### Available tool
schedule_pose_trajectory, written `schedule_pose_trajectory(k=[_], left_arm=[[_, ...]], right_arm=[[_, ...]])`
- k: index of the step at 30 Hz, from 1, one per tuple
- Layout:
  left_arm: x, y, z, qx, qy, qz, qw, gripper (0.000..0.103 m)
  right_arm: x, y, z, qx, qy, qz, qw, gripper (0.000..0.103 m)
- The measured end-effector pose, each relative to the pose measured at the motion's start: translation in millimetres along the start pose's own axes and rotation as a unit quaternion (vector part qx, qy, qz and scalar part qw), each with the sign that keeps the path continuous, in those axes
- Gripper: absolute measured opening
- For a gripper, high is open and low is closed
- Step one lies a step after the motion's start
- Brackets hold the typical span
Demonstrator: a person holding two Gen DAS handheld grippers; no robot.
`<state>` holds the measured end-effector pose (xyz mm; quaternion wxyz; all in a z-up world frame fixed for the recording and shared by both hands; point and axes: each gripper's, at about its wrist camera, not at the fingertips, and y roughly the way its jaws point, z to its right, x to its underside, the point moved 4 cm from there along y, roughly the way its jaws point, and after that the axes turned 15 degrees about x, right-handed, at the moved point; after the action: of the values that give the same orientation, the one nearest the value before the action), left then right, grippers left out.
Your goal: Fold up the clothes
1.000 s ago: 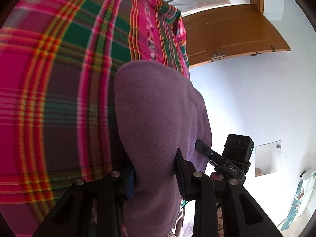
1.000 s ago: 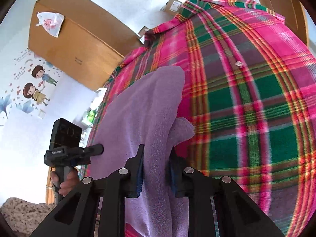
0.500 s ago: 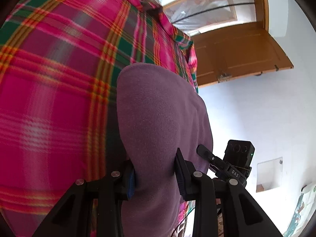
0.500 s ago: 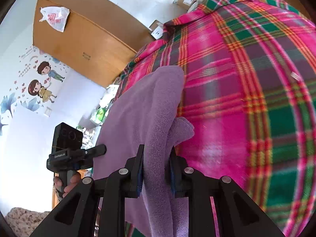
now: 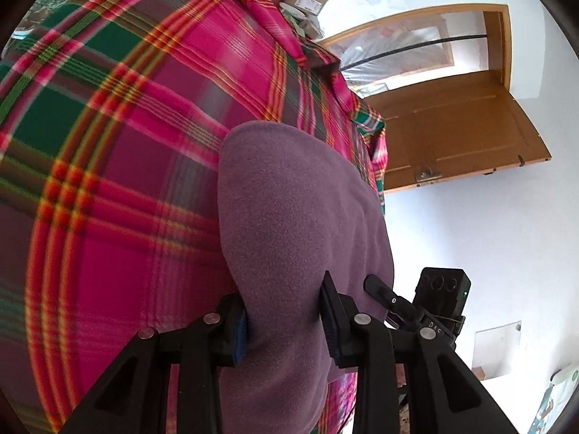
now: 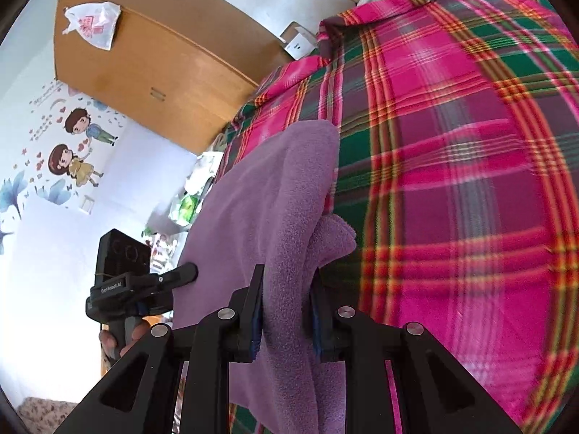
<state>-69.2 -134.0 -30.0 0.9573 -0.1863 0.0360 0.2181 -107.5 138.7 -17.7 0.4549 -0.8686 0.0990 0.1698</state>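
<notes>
While held level side by side, left tongs (image 5: 284, 320) and right tongs (image 6: 286, 316) each pinch purple fleece (image 5: 289, 217) over plaid cloth (image 5: 108, 144).

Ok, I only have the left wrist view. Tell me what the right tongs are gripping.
Observer: The right tongs are shut on a bunched fold of the purple fleece.
Operator: Now describe what's beyond the fleece on that side.
Observer: A wooden cabinet with a white plastic bag on it.
Operator: Give me the wall beside it too.
Observer: It carries cartoon stickers of two children, with hearts and blue flowers.
</notes>
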Motion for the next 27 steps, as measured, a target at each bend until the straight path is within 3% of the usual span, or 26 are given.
schedule_pose_trajectory(k=[12,27], left_arm=[[-50.3,-9.5,-16.8,-0.019,0.004,0.033,0.9993,0.034],[-86.1,-23.6,-24.1,-0.028,0.013,0.073,0.9969,0.035]], right_arm=[[-28.8,32.2,-20.5,-0.006,0.002,0.01,1.0,0.022],[-55.0,56.8,-39.1,-0.007,-0.001,0.036,0.999,0.021]])
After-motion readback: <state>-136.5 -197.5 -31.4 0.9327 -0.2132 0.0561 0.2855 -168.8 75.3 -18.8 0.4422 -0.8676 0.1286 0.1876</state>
